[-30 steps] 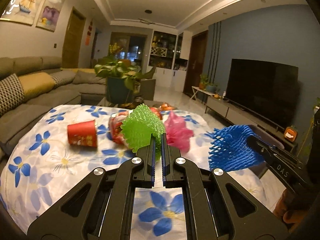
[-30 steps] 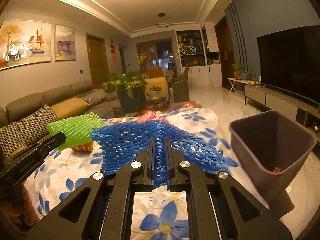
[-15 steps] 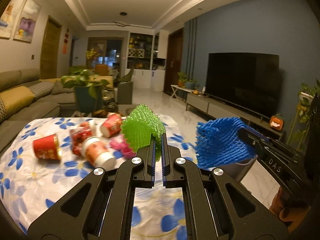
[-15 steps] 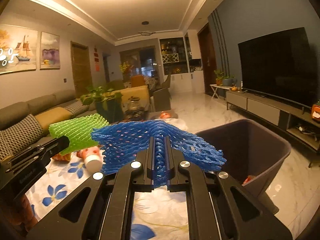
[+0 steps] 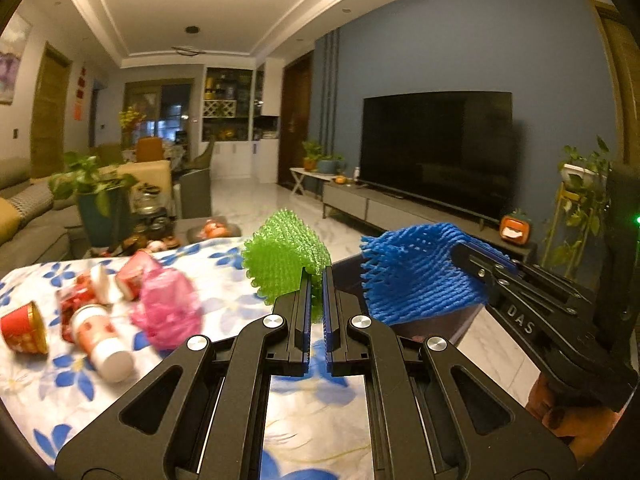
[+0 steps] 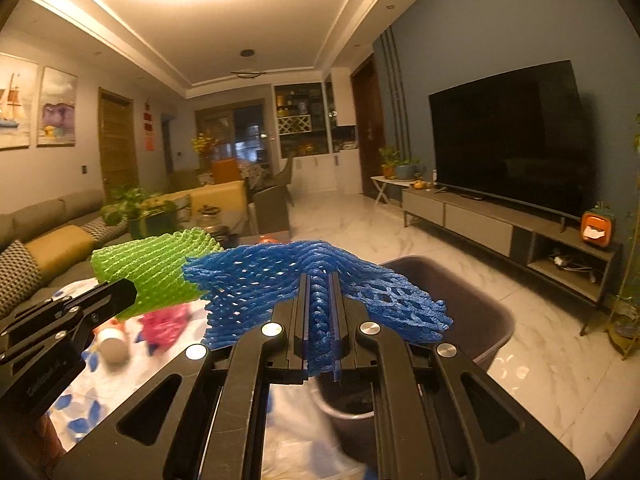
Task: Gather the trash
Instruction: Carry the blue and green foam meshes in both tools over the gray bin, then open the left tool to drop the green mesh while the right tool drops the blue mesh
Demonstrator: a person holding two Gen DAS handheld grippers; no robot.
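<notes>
Bin [image 6: 476,300] nearer, tongs [image 6: 320,280] pinching blue foam mesh [image 6: 272,280]

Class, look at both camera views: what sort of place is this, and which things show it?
Most likely a home living room: a large television stands on a low cabinet, a cushioned sofa lines the opposite wall, and framed paintings hang above it.

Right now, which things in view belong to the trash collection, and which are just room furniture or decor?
Part of the job:
green foam net, clamped in the left gripper
blue foam net, clamped in the right gripper
dark bin
pink plastic bag
red paper cup
small white bottle

Just lying about:
television
potted plant
sofa
</notes>
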